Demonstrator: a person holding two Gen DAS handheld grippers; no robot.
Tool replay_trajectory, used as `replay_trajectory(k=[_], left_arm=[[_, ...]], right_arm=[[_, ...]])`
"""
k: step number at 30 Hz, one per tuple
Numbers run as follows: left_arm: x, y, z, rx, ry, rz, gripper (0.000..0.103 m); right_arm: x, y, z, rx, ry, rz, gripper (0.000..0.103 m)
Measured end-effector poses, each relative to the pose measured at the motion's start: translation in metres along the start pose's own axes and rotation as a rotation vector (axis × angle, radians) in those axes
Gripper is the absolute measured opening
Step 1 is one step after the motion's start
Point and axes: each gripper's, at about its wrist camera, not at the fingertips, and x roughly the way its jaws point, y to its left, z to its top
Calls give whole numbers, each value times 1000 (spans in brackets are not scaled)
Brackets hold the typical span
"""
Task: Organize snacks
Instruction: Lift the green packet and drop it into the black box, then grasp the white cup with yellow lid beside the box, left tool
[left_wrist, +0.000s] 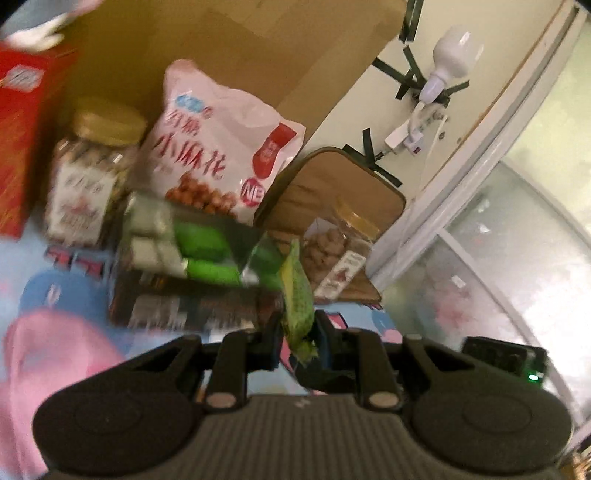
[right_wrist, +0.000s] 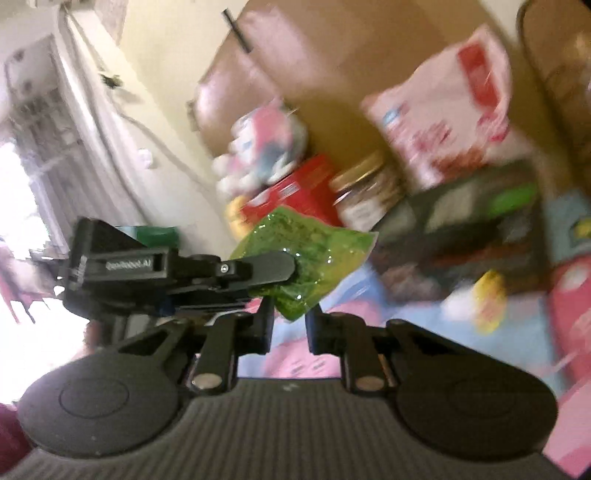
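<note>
Hanging clamped in the left tool, the green packet is being held edge-on, pointing toward the dark box ahead-left; the right tool, apart, is hovering beneath it.

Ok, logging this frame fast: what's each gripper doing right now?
Left gripper: shut on the green packet.
Right gripper: open, holding nothing; the packet's corner hangs between its fingers.

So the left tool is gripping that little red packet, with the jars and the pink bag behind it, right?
Nearly. The packet pinched in the left tool is green, not red; the left wrist view shows it between the fingers. The jars and the pink bag do stand behind it.
</note>
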Motion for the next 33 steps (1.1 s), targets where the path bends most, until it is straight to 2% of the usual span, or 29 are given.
replay_trajectory(k=[3, 6, 7, 8, 9, 10, 12, 13, 16, 18, 20, 23, 26, 28, 30, 32, 33], left_arm=[[37, -2, 24, 21, 11, 36, 19], [70, -1, 37, 35, 26, 101, 25], [80, 0, 41, 41, 26, 135, 34], [89, -1, 43, 60, 29, 183, 51], [96, -2, 44, 86, 30, 252, 59], [100, -3, 44, 108, 27, 312, 62], [102, -5, 42, 141, 24, 369, 62], [97, -5, 39, 147, 15, 375, 62], [71, -9, 29, 163, -40, 365, 61], [48, -11, 20, 159, -74, 321, 58], [30, -12, 9, 147, -76, 263, 55], [32, -14, -4, 152, -13, 247, 53], [52, -11, -16, 167, 67, 293, 56], [68, -6, -21, 161, 120, 303, 57], [82, 0, -26, 157, 154, 311, 61], [92, 2, -30, 163, 165, 340, 75], [95, 3, -32, 163, 168, 347, 75]], right_arm=[[12, -13, 22, -37, -22, -113, 20], [25, -25, 38, -77, -25, -205, 20], [30, -28, 43, -95, -26, -232, 20], [37, -30, 47, -120, -23, -266, 21], [42, -34, 48, -148, -19, -305, 25], [50, -34, 50, -187, -12, -366, 27], [58, -34, 48, -258, 6, -462, 32], [53, -38, 46, -268, 5, -472, 32], [30, -39, 37, -235, -27, -428, 32], [16, -39, 29, -219, -22, -394, 32], [13, -38, 17, -222, 32, -367, 32], [24, -41, 4, -242, 120, -377, 36], [38, -45, -2, -256, 189, -392, 51], [44, -48, -5, -276, 216, -399, 52], [52, -50, -6, -297, 239, -408, 52], [56, -52, -8, -301, 258, -401, 52], [59, -53, -10, -303, 268, -399, 52]])
